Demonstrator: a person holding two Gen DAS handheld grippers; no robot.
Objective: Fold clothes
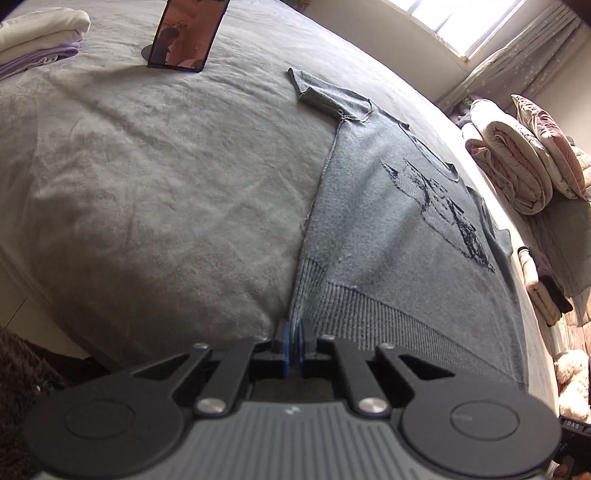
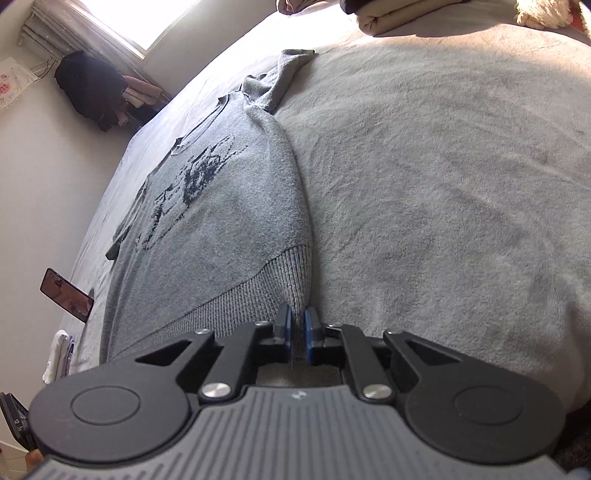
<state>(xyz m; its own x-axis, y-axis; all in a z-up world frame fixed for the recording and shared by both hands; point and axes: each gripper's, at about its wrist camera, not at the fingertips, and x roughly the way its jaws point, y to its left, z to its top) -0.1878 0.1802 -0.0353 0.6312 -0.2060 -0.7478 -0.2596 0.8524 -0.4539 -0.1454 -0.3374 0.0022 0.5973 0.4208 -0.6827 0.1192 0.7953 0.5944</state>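
Observation:
A grey knit short-sleeved sweater [image 1: 399, 229] with a dark printed picture lies flat on the bed, front up, its ribbed hem toward me. My left gripper [image 1: 294, 334] is shut on the hem's left corner, the blue pads pinching the ribbed knit. In the right wrist view the same sweater [image 2: 221, 206] stretches away up the bed. My right gripper [image 2: 297, 325] is shut on the hem's right corner, with a fold of ribbing squeezed between its pads. Both sleeves lie spread at the far end.
A grey plush bedspread [image 1: 166, 177] covers the bed. A phone on a stand [image 1: 186, 33] and folded white and lilac clothes [image 1: 37, 33] sit at the far left. Rolled quilts [image 1: 517, 166] are stacked beyond the bed's right edge. Folded beige cloth [image 2: 399, 18] lies at the bed's far end.

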